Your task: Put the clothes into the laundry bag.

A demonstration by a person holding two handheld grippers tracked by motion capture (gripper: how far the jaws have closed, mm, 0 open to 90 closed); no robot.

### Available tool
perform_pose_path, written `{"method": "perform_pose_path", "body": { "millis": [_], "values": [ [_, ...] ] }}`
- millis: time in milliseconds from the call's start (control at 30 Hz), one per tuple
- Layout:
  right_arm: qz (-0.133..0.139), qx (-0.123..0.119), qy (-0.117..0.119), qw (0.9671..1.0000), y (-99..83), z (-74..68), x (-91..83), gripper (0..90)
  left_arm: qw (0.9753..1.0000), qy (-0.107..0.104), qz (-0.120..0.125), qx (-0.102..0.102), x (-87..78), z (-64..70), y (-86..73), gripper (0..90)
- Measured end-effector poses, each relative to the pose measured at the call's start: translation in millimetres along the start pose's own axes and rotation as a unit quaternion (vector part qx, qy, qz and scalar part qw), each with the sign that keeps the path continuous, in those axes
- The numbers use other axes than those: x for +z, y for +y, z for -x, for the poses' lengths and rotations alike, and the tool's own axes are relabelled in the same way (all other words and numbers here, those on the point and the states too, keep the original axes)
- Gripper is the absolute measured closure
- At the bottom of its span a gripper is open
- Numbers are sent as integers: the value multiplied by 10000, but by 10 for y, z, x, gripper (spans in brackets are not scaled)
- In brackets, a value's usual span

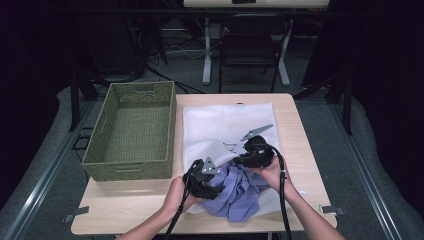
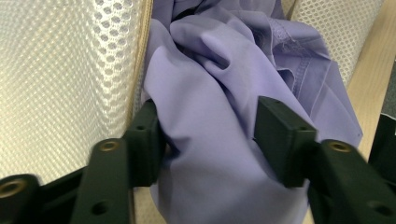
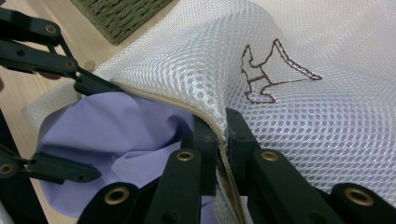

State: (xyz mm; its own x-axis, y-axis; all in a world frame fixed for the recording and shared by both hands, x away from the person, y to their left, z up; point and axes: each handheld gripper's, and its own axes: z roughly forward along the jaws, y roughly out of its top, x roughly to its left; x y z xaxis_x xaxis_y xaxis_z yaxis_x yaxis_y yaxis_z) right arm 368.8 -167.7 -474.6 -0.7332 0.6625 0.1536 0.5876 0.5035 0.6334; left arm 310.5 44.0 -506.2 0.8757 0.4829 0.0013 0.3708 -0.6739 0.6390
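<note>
A white mesh laundry bag (image 1: 225,125) lies on the wooden table (image 1: 135,205), with a brown stitched figure (image 3: 271,74) on it. A crumpled purple garment (image 1: 240,192) sits half in the bag's open mouth near the front edge. My right gripper (image 3: 222,126) is shut on the bag's zipper rim and lifts it; in the high view it (image 1: 241,158) is at the mouth's far side. My left gripper (image 2: 215,135) is open, its jaws wide apart around a bulge of purple cloth (image 2: 219,70) beside the mesh (image 2: 60,70). The right gripper view has it (image 3: 95,130) at the mouth.
An empty green woven basket (image 1: 127,165) stands on the table's left half, close to the bag; its corner (image 3: 121,18) also appears in the right gripper view. Beyond the far table edge are a black chair (image 1: 252,45) and a white desk leg (image 1: 206,55).
</note>
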Motion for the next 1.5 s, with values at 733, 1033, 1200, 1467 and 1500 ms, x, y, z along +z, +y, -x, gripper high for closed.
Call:
{"method": "perform_pose_path", "body": {
  "millis": [733, 1033, 1200, 1467, 1500],
  "values": [
    [-41, -23, -40, 10000, -3, -3, 17, 857, 9993, 178, -268, -188, -140, 20, -324, 552],
    [24, -15, -35, 10000, 7, -25, 1, 857, 9996, 206, -171, 45, 71, 4, -208, 869],
    [161, 19, 5, 9999, 30, -35, -41, 857, 9991, 396, 133, 44, 93, -34, -33, 872],
    [137, 28, -28, 9999, 9, -12, -54, 857, 9985, 524, 123, 85, 279, -87, 65, 859],
    [96, 33, -43, 9999, -1, -11, -36, 857, 9984, 537, 116, 101, 277, -85, 56, 840]
  ]
}}
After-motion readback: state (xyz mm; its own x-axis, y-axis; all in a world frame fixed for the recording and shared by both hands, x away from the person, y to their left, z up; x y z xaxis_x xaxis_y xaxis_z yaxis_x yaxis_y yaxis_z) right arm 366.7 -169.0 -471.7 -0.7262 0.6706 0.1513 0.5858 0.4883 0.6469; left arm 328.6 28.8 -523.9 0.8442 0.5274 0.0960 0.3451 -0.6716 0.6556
